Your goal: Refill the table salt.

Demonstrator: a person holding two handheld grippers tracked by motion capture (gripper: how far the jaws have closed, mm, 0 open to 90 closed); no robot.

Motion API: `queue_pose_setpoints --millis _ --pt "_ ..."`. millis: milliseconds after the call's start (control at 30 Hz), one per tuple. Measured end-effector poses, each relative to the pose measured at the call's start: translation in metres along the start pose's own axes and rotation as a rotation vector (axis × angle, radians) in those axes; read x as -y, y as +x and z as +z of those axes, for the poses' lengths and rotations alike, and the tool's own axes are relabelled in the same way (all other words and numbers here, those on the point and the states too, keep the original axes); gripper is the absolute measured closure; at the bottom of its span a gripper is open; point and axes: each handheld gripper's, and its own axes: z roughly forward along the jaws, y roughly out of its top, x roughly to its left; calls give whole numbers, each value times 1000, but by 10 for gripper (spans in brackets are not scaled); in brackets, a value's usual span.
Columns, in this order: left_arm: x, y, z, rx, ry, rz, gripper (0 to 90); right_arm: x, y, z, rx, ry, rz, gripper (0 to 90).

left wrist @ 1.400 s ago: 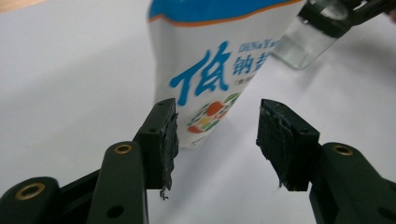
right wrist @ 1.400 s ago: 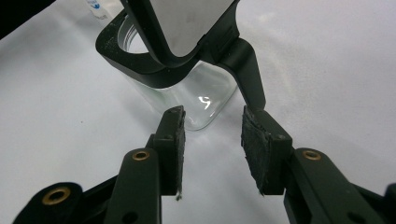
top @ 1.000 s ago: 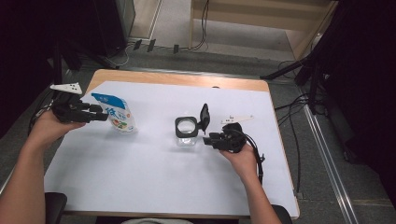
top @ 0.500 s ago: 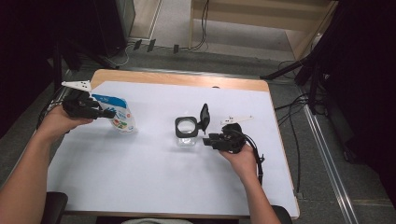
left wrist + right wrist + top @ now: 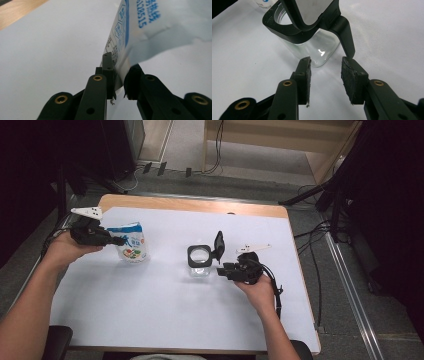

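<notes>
Two tools are at work on the table (image 5: 150, 320): the left tool (image 5: 116, 241) is clenched on the pouch (image 5: 131, 242) at far left, while the right tool (image 5: 224, 269) waits released beside the open-lidded jar (image 5: 200, 262) (mid-table). Next, probably, steadying the jar for pouring.

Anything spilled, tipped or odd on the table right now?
Nothing spilled. The jar stands upright with its lid flipped open. The left gripper pinches the bag by its edge; the right gripper is open beside the jar.
</notes>
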Motion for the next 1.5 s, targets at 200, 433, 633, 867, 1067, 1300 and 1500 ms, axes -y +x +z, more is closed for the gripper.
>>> queue_pose_setpoints --millis 200,433,633,867,1067,1300,1500 --pt "-1 -3 1 18 -16 -47 884 0 1 -1 -4 -5 -3 617" --pt "-12 -17 5 16 -14 -44 899 -1 5 -4 1 -22 -20 659" --pt "-17 -23 5 22 -18 -69 900 -1 13 -9 -12 -49 -20 667" --pt "-24 -31 -3 58 -58 -98 900 -1 19 -10 -7 -48 -42 681" --pt "-29 -40 -6 70 -46 -103 900 1 30 -16 -20 -61 -54 731" --pt "-38 -51 -3 69 -52 -77 900 2 45 -17 -39 -73 -72 799" --pt "-47 -60 8 52 1 -51 900 -2 59 -10 -63 -65 -115 847"
